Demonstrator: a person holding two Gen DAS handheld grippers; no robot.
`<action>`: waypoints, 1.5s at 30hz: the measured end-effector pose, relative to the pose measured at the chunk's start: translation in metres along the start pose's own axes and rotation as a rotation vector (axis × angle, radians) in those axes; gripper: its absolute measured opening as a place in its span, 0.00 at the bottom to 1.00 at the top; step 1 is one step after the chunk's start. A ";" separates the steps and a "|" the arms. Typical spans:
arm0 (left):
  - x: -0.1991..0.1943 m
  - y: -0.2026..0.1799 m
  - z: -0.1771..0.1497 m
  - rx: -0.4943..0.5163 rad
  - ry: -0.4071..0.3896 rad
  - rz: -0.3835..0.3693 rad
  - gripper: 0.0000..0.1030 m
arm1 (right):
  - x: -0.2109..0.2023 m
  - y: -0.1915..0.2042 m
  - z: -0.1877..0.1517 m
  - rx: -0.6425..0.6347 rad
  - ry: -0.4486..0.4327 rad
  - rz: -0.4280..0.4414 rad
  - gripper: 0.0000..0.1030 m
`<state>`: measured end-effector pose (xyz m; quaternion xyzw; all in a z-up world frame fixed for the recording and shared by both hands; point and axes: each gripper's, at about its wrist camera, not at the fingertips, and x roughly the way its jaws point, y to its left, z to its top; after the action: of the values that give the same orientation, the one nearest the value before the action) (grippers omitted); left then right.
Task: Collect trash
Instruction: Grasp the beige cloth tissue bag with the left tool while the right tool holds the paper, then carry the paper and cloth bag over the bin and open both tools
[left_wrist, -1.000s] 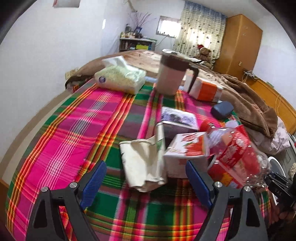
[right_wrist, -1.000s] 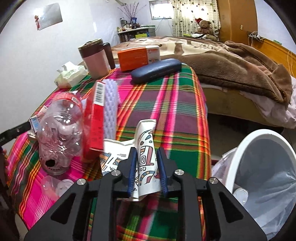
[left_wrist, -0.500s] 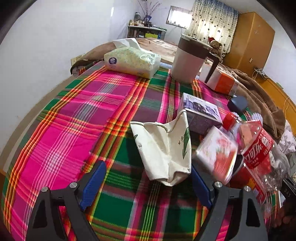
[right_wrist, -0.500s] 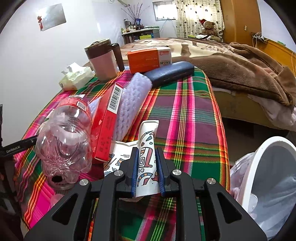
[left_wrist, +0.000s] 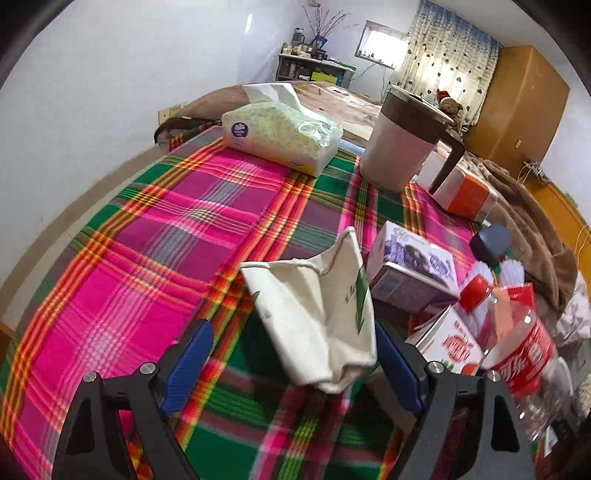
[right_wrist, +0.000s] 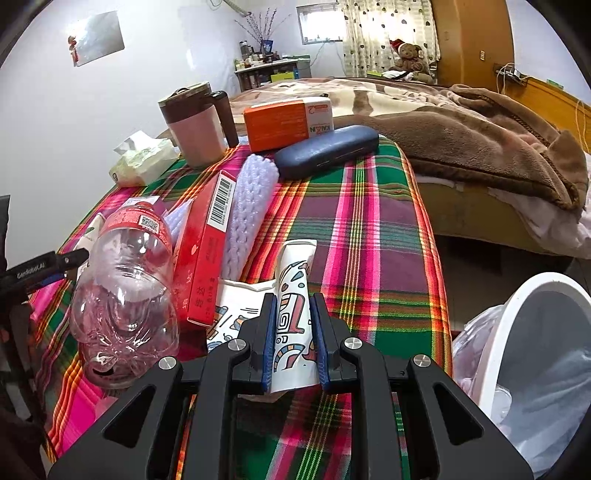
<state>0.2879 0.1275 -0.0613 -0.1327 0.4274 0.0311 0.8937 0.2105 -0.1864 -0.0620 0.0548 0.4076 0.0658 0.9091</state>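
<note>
My right gripper (right_wrist: 293, 341) is shut on a crushed white paper cup with coloured patterns (right_wrist: 293, 291), held just above the plaid tablecloth (right_wrist: 369, 236). My left gripper (left_wrist: 293, 363) is open, its blue pads on either side of a crumpled cream paper cup (left_wrist: 317, 314) lying on the cloth. An empty clear cola bottle (right_wrist: 122, 291) with a red label lies on its side; it also shows in the left wrist view (left_wrist: 517, 339). A red carton (right_wrist: 203, 254) leans beside it. A white bin with a plastic liner (right_wrist: 535, 354) stands at the lower right.
A tissue pack (left_wrist: 280, 136), a brown-lidded mug (left_wrist: 402, 144), an orange box (right_wrist: 288, 122), a dark glasses case (right_wrist: 327, 149), a purple box (left_wrist: 413, 273) and a lilac brush (right_wrist: 251, 206) sit on the table. A bed with brown blanket (right_wrist: 480, 136) lies behind.
My left gripper moved forward and left until the cream cup lies between its open pads. My right gripper stays shut on the patterned cup and shifted slightly.
</note>
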 end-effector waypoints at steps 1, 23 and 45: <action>0.003 -0.001 0.001 0.000 0.004 0.003 0.85 | 0.000 0.000 0.000 0.000 -0.001 0.000 0.18; -0.019 -0.011 -0.010 0.066 -0.053 -0.005 0.42 | -0.017 -0.007 -0.001 0.020 -0.057 -0.015 0.18; -0.098 -0.050 -0.044 0.181 -0.164 -0.079 0.42 | -0.062 -0.010 -0.008 0.007 -0.184 -0.013 0.17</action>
<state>0.2010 0.0733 -0.0013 -0.0654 0.3485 -0.0319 0.9345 0.1647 -0.2063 -0.0232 0.0610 0.3227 0.0530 0.9430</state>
